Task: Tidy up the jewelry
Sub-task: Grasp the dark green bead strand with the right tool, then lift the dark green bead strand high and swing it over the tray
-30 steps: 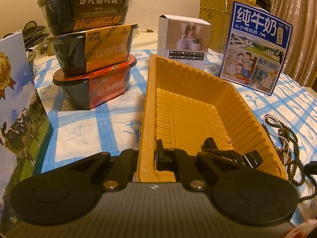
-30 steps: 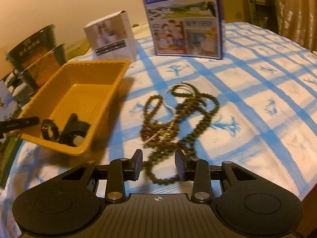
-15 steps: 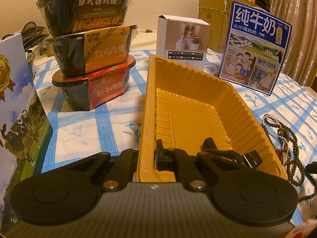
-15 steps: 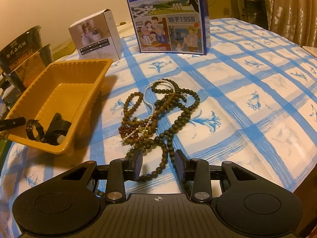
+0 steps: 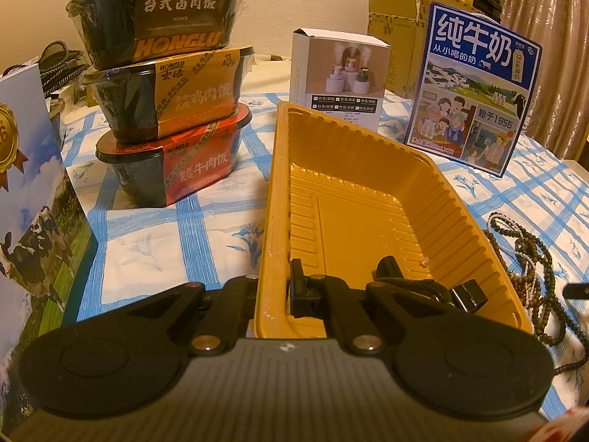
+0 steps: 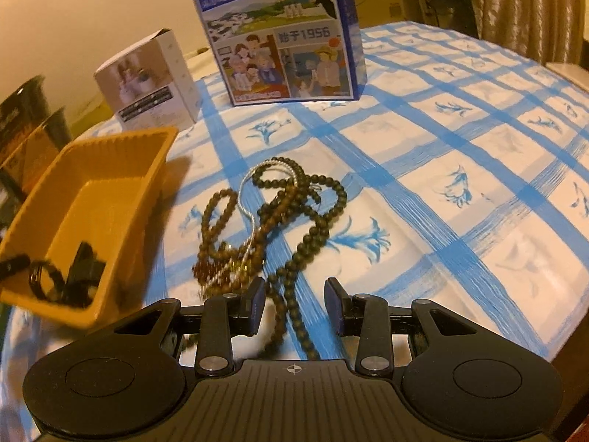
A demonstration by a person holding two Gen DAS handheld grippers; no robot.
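Note:
A yellow plastic tray [image 5: 368, 184] lies on the blue-checked cloth, with black strap-like pieces [image 5: 423, 287] in its near end. My left gripper [image 5: 274, 294] is shut on the tray's near left wall, one finger inside and one outside. A tangle of dark bead strings [image 6: 305, 228] and a thin silver chain [image 6: 250, 199] lies to the right of the tray [image 6: 92, 199]. My right gripper [image 6: 294, 304] hangs open over the near end of the tangle. One bead strand runs between its fingers, and the pads stand apart from it. The beads [image 5: 530, 258] also show at the right edge of the left wrist view.
Three stacked meal bowls [image 5: 165, 110] stand left of the tray, and a cow-printed box [image 5: 29, 221] stands nearer left. Behind are a white box [image 6: 147, 84] and a blue milk carton [image 6: 283, 37]. The table edge [image 6: 552, 350] runs close on the right.
The right gripper has shifted right and closer over the beads, so tray and beads slide left in its view. Left gripper and tray have not moved.

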